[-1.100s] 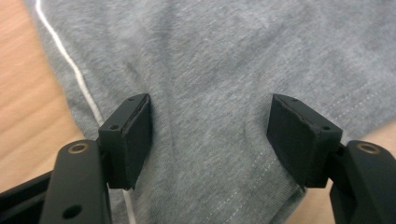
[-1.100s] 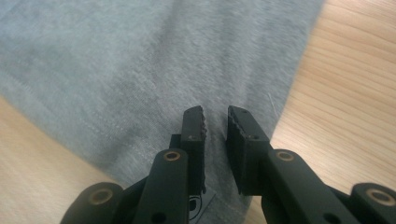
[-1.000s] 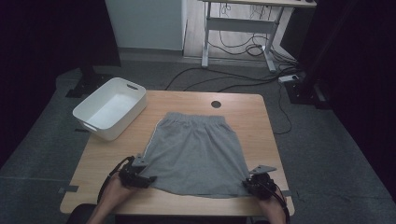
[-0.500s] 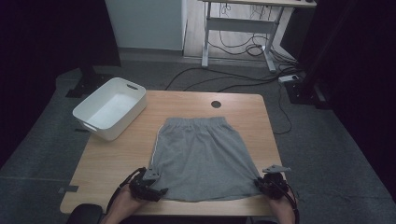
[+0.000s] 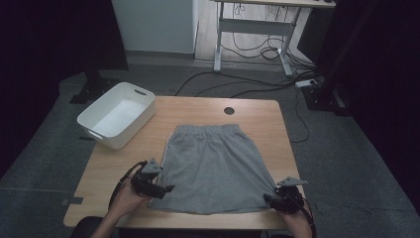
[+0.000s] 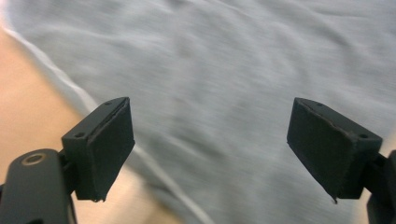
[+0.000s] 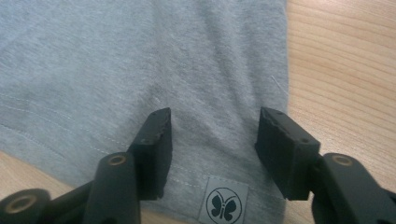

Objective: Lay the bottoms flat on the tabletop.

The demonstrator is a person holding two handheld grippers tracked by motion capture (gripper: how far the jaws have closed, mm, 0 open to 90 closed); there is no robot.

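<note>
Grey cotton shorts (image 5: 213,166) flat on wooden surface (image 5: 198,111). Left tool (image 5: 159,187) and right tool (image 5: 271,200), at hem corners, both just spreading, jaws gripping nothing.

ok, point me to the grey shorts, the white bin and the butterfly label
grey shorts (image 5: 213,158), high view, middle of the fabric
white bin (image 5: 101,130), high view, near rim
butterfly label (image 7: 222,205), right gripper view, centre of the label at the hem

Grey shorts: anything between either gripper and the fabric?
Nothing visible. The left gripper and the right gripper both hang open right over the grey shorts, their jaws having just been opening, with only fabric and bare table below.
</note>
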